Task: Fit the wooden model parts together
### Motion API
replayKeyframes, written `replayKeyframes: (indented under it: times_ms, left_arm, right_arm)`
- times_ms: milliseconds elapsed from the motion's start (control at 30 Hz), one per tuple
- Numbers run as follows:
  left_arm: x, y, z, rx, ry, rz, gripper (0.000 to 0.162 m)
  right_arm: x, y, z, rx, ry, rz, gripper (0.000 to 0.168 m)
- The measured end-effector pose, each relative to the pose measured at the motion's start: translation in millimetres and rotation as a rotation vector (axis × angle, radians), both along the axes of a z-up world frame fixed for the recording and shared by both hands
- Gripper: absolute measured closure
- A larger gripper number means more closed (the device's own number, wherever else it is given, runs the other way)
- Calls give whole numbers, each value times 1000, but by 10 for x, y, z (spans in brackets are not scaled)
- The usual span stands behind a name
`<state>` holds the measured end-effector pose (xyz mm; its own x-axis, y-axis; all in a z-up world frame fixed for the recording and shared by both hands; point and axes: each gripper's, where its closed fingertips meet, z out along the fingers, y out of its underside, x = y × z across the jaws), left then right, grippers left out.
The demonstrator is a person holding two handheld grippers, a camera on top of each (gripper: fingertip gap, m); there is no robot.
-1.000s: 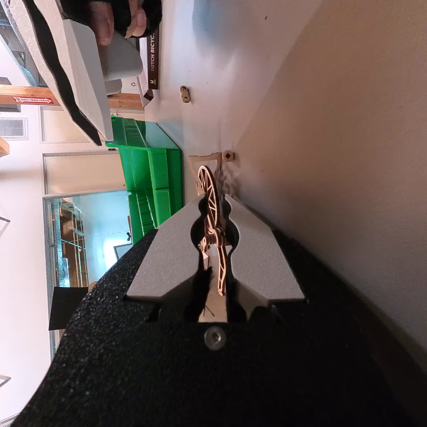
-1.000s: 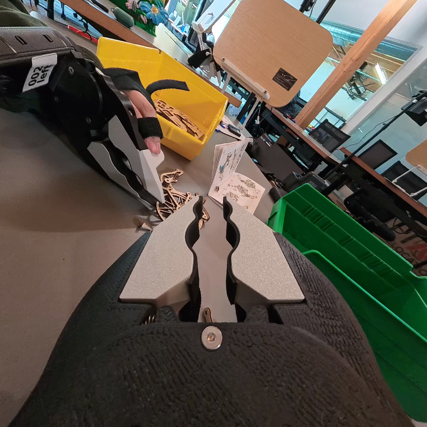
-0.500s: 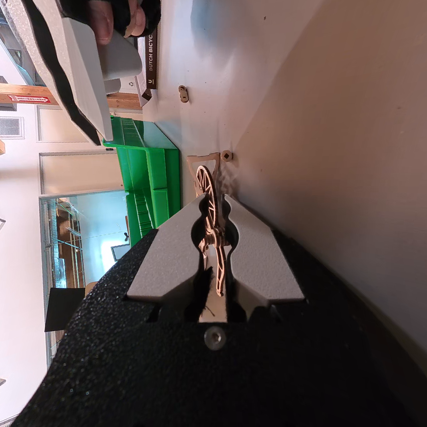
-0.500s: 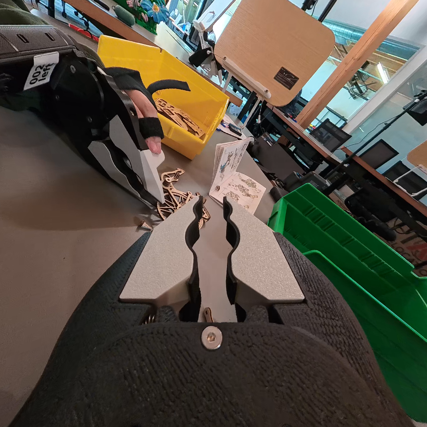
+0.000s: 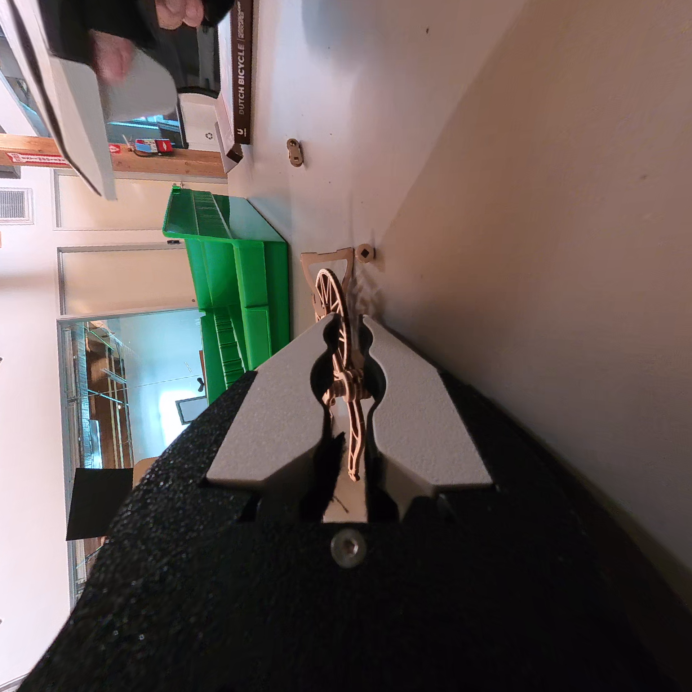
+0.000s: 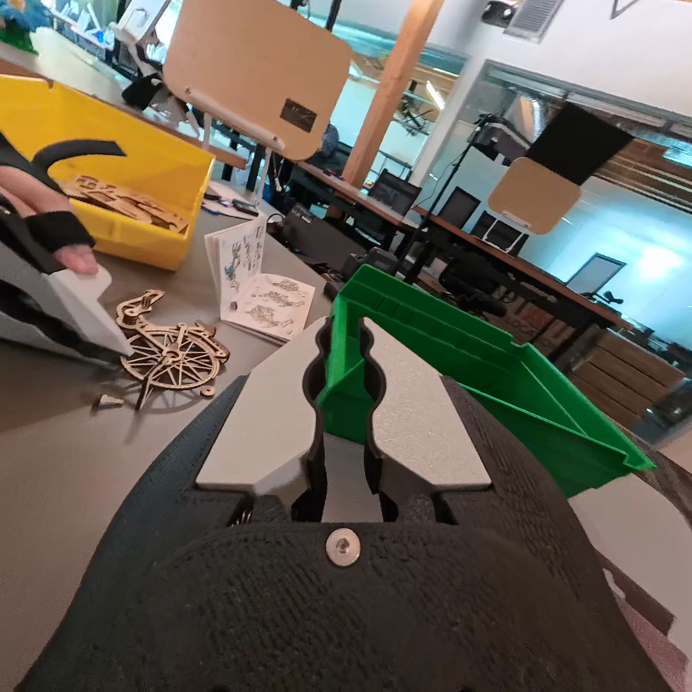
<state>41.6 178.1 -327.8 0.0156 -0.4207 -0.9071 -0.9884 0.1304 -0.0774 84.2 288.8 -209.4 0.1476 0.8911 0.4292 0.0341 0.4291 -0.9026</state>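
A wooden bicycle model with a spoked wheel [image 6: 168, 355] lies on the grey table [image 6: 56, 468]. My left gripper [image 5: 348, 322] is rolled on its side and shut on the wheel [image 5: 333, 296], holding it edge-on at the table surface; it also shows in the right wrist view [image 6: 86, 318]. My right gripper [image 6: 344, 325] hangs above the table, jaws a narrow gap apart with nothing between them. It points at the green bin [image 6: 486, 393] and shows at the top left of the left wrist view [image 5: 82, 112]. Loose wooden bits lie by the wheel: a round washer [image 5: 365, 254], a link [image 5: 294, 152] and a small wedge [image 6: 108, 400].
A yellow bin [image 6: 149, 176] with wooden sheets stands at the back left. An open instruction booklet [image 6: 262, 296] lies between the bins. The model's box [image 5: 241, 75] sits on the table beyond the link. The green bin also shows in the left wrist view [image 5: 239, 281]. One gripper's finger ends stand about 15 cm off the other's.
My right gripper has lifted and swung right, from facing the wheel to facing the green bin. My left gripper has stayed shut on the wheel in the same place.
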Motion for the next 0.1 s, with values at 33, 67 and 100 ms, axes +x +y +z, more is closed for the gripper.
replayKeyframes:
  times_ms: [33,67,100]
  left_arm:
    - [-1,0,0,0,0,0,156]
    - [-2,0,2,1,0,1,156]
    - [-1,0,4,2,-1,0,156]
  right_arm:
    - [9,20,12,2,8,-12,156]
    - [11,29,14,9,8,-21,156]
    - [7,28,8,18,3,-26,156]
